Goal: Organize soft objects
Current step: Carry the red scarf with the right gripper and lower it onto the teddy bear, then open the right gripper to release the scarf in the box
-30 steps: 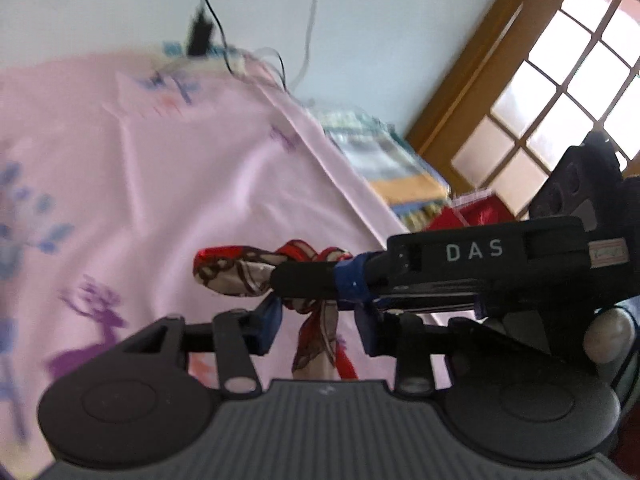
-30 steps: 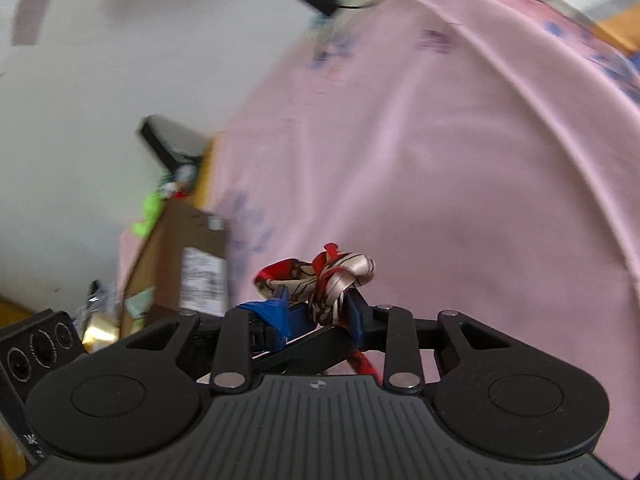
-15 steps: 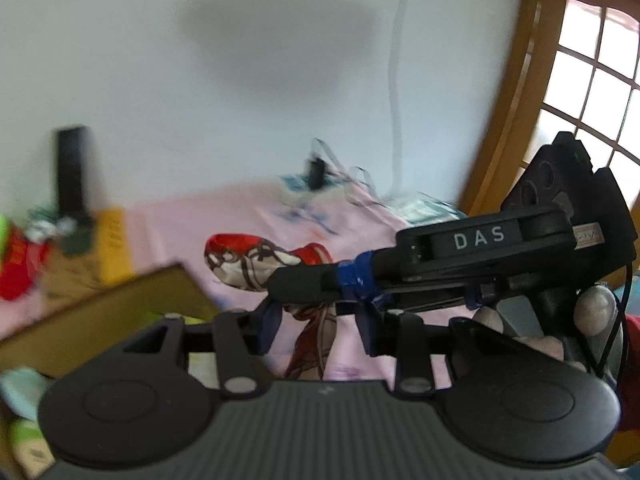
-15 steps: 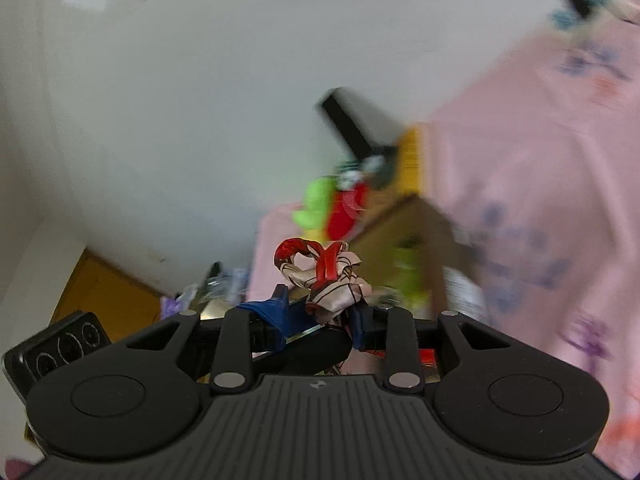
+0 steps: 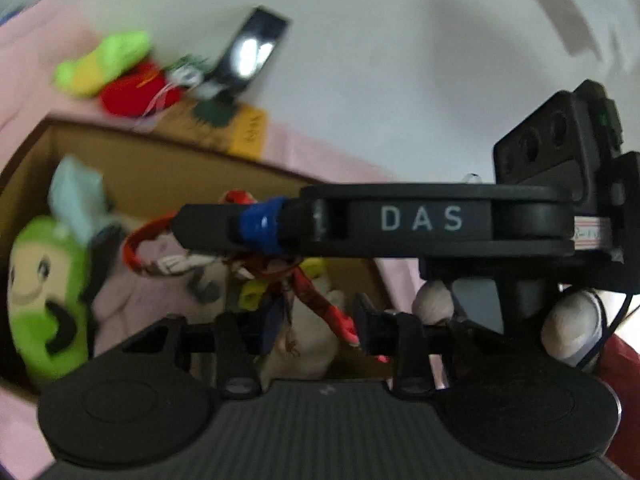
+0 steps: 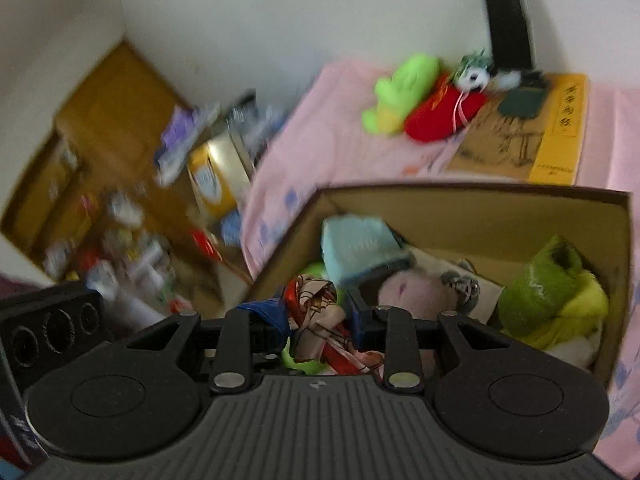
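A pink printed bedsheet (image 6: 344, 136) covers the bed, which stands against a plain white wall (image 6: 280, 20). An open cardboard box (image 6: 480, 204) sits on the sheet, its stiff brown walls holding a heap of soft things: a green plush toy (image 5: 44, 292), a pale blue cloth (image 6: 356, 248) and a crumpled green and yellow bag (image 6: 552, 292). Behind the box lie a yellow-edged book (image 6: 560, 128), a lime plush (image 6: 400, 92) and a red plush (image 6: 440, 116). The glossy red and cream patterned scarf (image 6: 320, 320) hangs over the box, twisted into a rope. The right tool (image 6: 320, 320) pinches it; the left tool (image 5: 312, 320) grips its lower tail.
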{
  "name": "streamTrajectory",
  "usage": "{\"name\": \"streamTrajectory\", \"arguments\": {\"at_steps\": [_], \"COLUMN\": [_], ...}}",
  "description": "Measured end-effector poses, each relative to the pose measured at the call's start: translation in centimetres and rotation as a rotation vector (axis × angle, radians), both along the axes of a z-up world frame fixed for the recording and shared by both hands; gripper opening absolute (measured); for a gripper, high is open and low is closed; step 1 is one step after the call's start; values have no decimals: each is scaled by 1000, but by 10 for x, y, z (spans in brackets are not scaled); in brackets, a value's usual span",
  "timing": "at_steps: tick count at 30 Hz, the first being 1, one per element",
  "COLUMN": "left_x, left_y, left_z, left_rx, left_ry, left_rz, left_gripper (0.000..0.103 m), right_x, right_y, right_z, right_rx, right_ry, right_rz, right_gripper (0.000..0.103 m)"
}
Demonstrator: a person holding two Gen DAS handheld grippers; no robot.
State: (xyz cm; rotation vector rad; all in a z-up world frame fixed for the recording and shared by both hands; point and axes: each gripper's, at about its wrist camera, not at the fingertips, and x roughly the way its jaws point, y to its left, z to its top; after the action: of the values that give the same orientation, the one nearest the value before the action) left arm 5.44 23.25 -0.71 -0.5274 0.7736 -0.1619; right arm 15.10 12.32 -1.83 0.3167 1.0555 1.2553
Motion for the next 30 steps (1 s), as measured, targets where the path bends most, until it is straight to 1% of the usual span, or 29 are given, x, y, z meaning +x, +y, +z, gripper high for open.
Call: {"name": "streamTrajectory", "arguments": {"at_steps": [1,3,4,7,8,9,10,12,14,16,18,22,27,30], "left_x": [-1,-2,-2,0,-1,-2,-3,-6,-8,-11,-11,-16,-19,-21], "left_y": [7,17,21,31,34,36,38,40,42,44,46,47,54,58], "left_z": [-5,-19,-26,-38,-40,-42,-44,-45,-45,-43,-43,-34,-19,-9], "left_rx": [-12,-37,-39,-9,-13,-16,-13,-14,-19,-35,-42,-14,44,84], "left_ry": [16,63,78,108,115,123,128,130,119,112,111,107,87,62], "left_rz": [17,47,54,59,54,48,45,38,25,10,-6,-29,-31,-29], "left_gripper": [30,30,30,30,34,40,44,62,63,63,63,64,65,66], "right_x": [-4,-5,-7,-7,-6,-6,-5,-4,-1,2,3,2,6,11], "right_y": [1,13,12,25,26,29,31,32,30,25,22,14,-1,-11], "right_z": [-1,-14,-16,-27,-29,-32,-34,-40,-45,-45,-45,-41,-38,-35], "right_rx": [-17,-64,-90,-150,-162,-183,-206,-250,-276,-261,-256,-282,-265,-213], "right_ry": [7,34,32,39,47,45,38,31,45,79,92,77,94,127], "right_rz": [16,51,60,81,81,77,70,66,63,65,85,90,35,-29], "right_gripper": [13,13,13,14,14,14,14,14,15,15,16,16,16,16]}}
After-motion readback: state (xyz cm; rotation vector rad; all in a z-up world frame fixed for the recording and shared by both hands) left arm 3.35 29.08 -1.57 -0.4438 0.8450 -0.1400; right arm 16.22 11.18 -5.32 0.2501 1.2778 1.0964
